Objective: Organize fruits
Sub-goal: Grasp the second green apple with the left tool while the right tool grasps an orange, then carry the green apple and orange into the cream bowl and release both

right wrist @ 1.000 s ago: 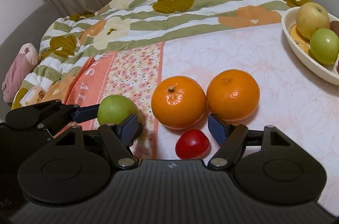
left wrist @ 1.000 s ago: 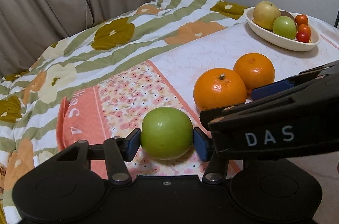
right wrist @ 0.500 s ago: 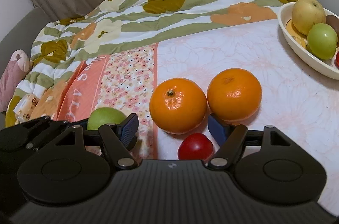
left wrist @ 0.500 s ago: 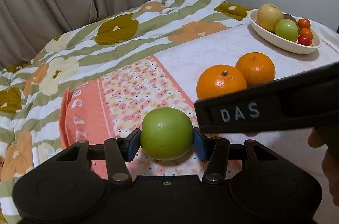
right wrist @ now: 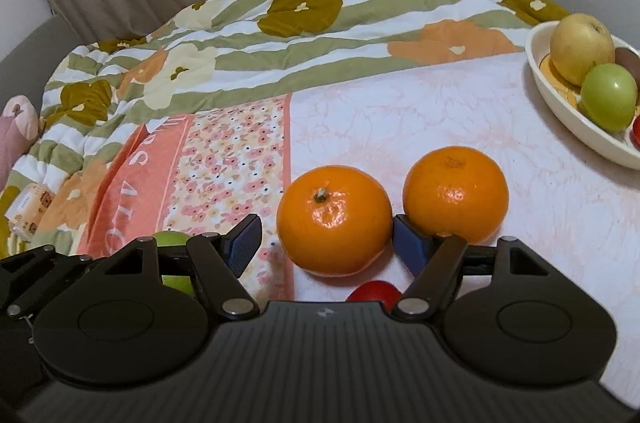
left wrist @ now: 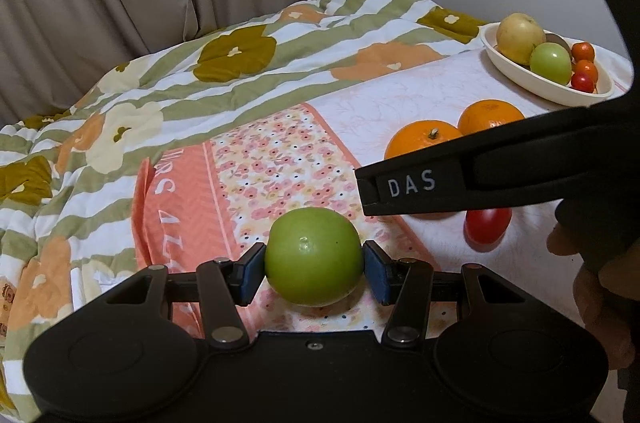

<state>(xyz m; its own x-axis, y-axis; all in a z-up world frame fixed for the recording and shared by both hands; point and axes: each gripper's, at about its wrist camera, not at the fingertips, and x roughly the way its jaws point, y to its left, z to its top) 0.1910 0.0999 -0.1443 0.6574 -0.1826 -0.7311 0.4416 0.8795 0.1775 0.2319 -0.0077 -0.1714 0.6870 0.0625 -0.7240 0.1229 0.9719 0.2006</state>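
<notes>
Blue pads of the left gripper (left wrist: 314,273) press both sides of a round green apple (left wrist: 314,257), holding it clear above the pink floral-print cloth (left wrist: 276,167). From the right wrist view only a sliver of that apple shows, low at the left behind the black frame.

The right gripper (right wrist: 326,243) stands spread wide with nothing clamped; the stemmed round orange (right wrist: 334,219) sits in the gap between its blue fingertips, while a second round orange (right wrist: 456,195) lies just beside the first, close to the right-hand pad. A small red tomato (right wrist: 374,293) peeks out below the stemmed orange, partly hidden by the gripper body.

Far right, a white oval dish (right wrist: 560,107) holds a yellow pear-like fruit (right wrist: 582,49) and another green apple (right wrist: 608,97), plus small red and orange tomatoes (left wrist: 584,67). A green-striped flowered quilt (right wrist: 320,23) covers the bed behind.
</notes>
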